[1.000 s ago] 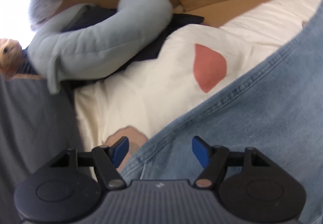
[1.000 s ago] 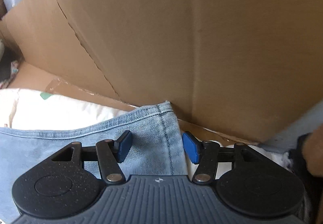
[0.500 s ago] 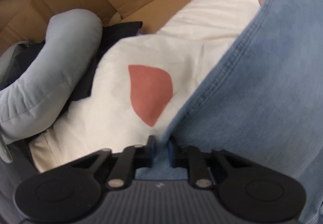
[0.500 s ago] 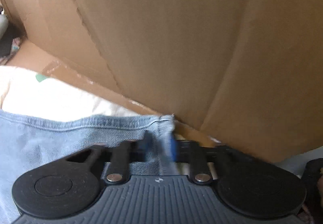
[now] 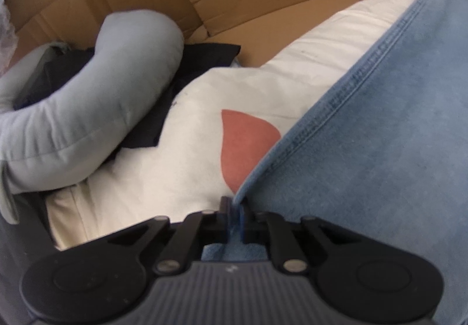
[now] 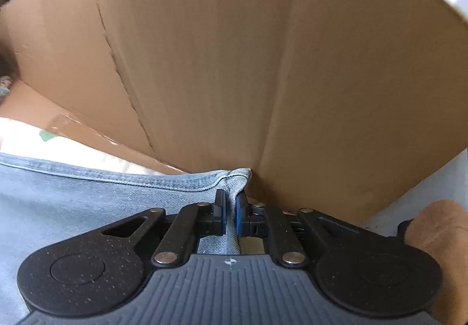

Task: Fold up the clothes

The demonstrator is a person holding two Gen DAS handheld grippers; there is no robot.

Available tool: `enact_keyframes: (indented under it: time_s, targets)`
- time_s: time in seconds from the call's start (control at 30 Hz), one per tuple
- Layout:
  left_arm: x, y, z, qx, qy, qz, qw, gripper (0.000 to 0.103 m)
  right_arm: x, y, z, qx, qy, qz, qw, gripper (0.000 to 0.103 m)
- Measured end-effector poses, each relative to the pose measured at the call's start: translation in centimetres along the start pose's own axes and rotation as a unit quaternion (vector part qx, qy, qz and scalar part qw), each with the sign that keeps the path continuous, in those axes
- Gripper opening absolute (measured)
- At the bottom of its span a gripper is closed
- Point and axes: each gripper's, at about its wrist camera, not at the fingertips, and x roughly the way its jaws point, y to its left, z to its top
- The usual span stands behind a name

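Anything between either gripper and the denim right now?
No. The left gripper and right gripper each have jaws shut on a corner of the denim garment; nothing visible sits between.

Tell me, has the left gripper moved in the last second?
Yes. The left gripper has closed on the denim garment and moved: the red patch on the cream cloth now sits just ahead of its fingertips, formerly farther off.

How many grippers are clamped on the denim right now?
2. The left gripper is shut on the denim garment at a hem corner over the cream cloth. The right gripper pinches another corner by the cardboard wall.
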Motion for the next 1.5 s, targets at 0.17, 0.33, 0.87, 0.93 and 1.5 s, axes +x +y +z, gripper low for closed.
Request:
enact_keyframes:
  time_s: [0.17,0.33,0.87,0.93,1.5]
  targets:
    - [-1.6,1.2,-0.5,-0.024,-0.005,0.003,0.9997,0.037,0.4,0.6,0.0,0.013,0.003,-0.024,1.0,0.003]
    - [-4.5,3.6,-2.3,-0.038,-0.01,0.038,0.9985,0.039,0.4,1.0,-0.1,0.026,0.003,-0.044,0.999,0.008]
    - [-4.0,4.6,-8.3,-0.213,0.006,0.017,0.9769,0.011,-7.1,2.4,-2.6,0.017,-0.035,0.015,0.999,0.028]
    - [-3.0,4.8,-8.6,-0.237,0.01,0.033,0.9709,0.011,-7.4,3.6,-3.1,0.005,-0.035,0.035,0.999,0.028]
    - [0.4,7.3,-8.2,-0.319,0.003,0.053,0.9463,0.003,-4.1,21.2,-2.1,-0.107,0.005,0.179,0.978,0.034]
